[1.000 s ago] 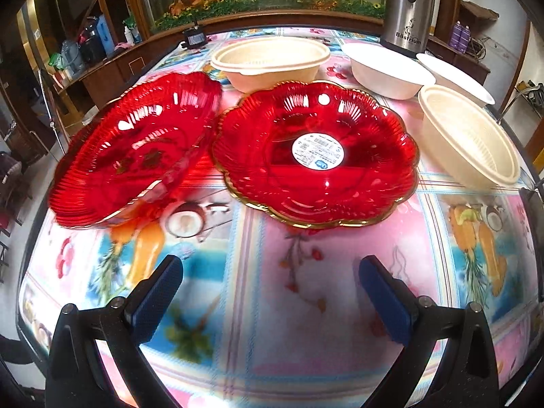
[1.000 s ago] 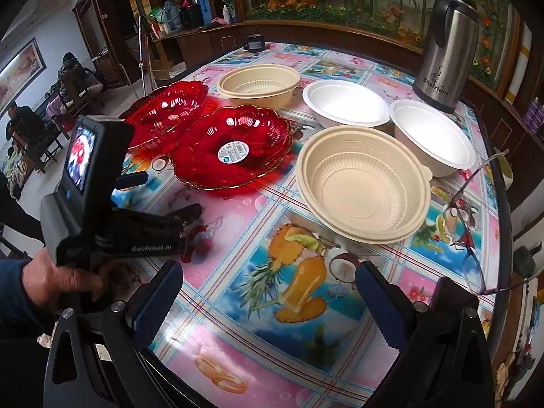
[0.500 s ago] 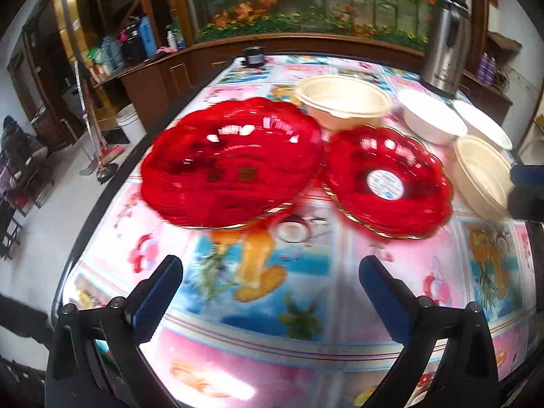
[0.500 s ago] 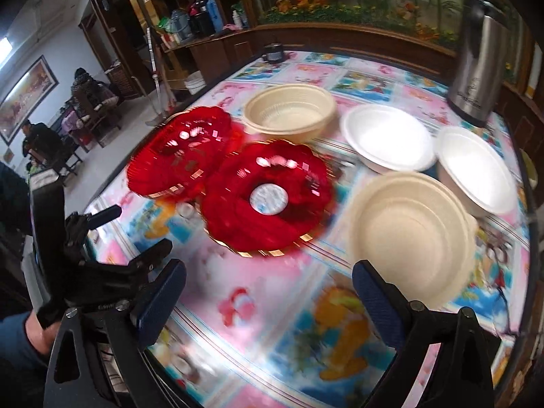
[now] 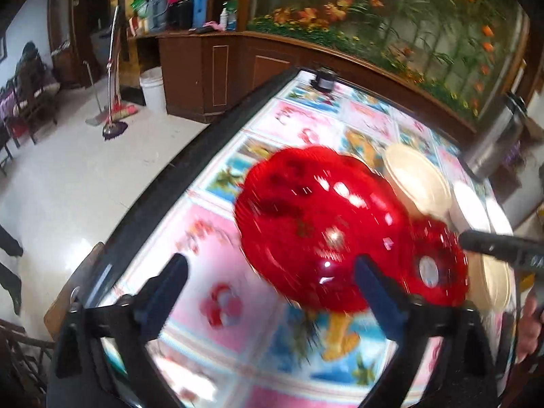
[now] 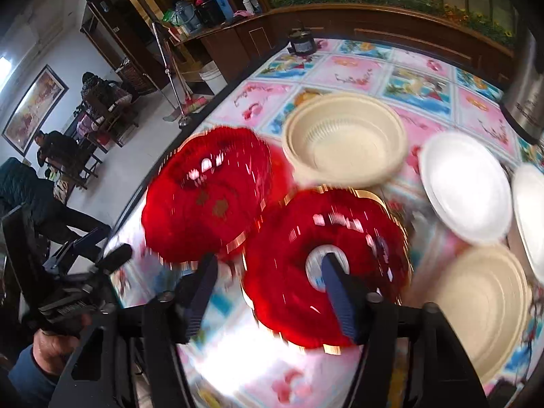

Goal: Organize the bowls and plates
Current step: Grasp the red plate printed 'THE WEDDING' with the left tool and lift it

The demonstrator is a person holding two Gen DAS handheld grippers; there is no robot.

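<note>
Red scalloped plastic plates with gold rims lie side by side on the fruit-print tablecloth (image 6: 357, 68); the labelled plate (image 6: 323, 265) sits just ahead of the right gripper (image 6: 268, 292), its jaws apart and empty; the ribbed plate (image 5: 316, 224) lies beyond the spread, empty left gripper (image 5: 272, 292); glossy rims could slip from a shallow pinch, I judge, nudging the cream ridged bowl (image 6: 343, 142).
</note>
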